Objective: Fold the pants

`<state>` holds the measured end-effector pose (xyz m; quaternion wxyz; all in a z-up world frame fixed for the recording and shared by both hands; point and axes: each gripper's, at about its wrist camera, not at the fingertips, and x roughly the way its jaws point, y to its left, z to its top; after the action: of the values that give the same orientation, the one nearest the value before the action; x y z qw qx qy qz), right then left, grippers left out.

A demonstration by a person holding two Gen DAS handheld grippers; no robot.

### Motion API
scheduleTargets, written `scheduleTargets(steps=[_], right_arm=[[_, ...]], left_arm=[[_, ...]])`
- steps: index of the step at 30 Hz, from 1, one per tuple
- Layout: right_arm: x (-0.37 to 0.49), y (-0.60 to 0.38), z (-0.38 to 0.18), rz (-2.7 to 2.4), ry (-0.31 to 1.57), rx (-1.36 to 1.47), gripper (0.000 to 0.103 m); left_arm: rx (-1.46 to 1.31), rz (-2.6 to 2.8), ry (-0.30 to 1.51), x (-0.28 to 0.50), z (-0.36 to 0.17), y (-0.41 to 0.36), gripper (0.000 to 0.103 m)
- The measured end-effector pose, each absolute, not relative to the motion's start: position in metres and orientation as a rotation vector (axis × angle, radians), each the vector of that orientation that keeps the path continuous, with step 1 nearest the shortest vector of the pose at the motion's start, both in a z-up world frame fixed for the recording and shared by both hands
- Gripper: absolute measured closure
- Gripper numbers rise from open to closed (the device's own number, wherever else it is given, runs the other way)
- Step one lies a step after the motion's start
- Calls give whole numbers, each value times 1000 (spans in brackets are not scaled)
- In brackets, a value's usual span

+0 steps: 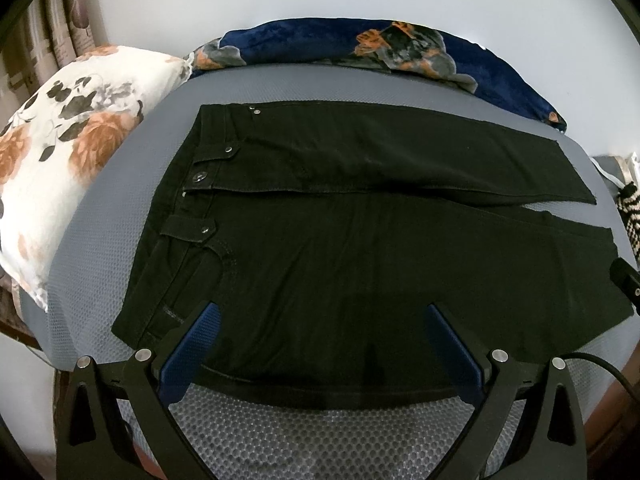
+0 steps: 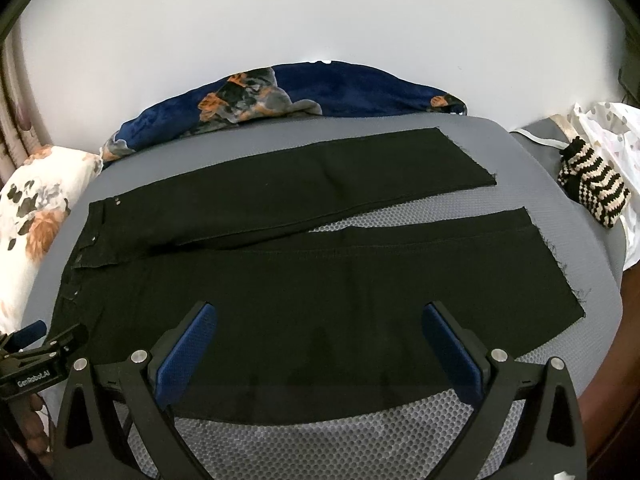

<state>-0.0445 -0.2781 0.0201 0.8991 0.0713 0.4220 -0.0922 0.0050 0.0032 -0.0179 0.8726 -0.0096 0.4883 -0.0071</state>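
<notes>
Black pants [image 1: 360, 248] lie flat and spread on a grey mesh mattress [image 1: 280, 432], waistband at the left, both legs running right. In the right wrist view the pants [image 2: 304, 292] show both frayed leg hems at the right. My left gripper [image 1: 322, 320] is open and empty, hovering over the near edge of the pants near the waist. My right gripper [image 2: 320, 320] is open and empty over the near leg. The left gripper also shows at the left edge of the right wrist view [image 2: 44, 344].
A white floral pillow [image 1: 68, 168] lies left of the waistband. A navy floral blanket [image 1: 360, 44] runs along the far side by the white wall. A striped knit item [image 2: 596, 192] and a white bag [image 2: 612, 136] lie at the right.
</notes>
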Motion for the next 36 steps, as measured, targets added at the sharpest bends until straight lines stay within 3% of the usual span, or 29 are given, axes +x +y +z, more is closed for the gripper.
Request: scheduleTargets(steps=[36], right_arm=[[-43, -278, 25, -188, 868, 154, 1]], left_arm=[[-3, -11, 1001, 4, -15, 3, 2]])
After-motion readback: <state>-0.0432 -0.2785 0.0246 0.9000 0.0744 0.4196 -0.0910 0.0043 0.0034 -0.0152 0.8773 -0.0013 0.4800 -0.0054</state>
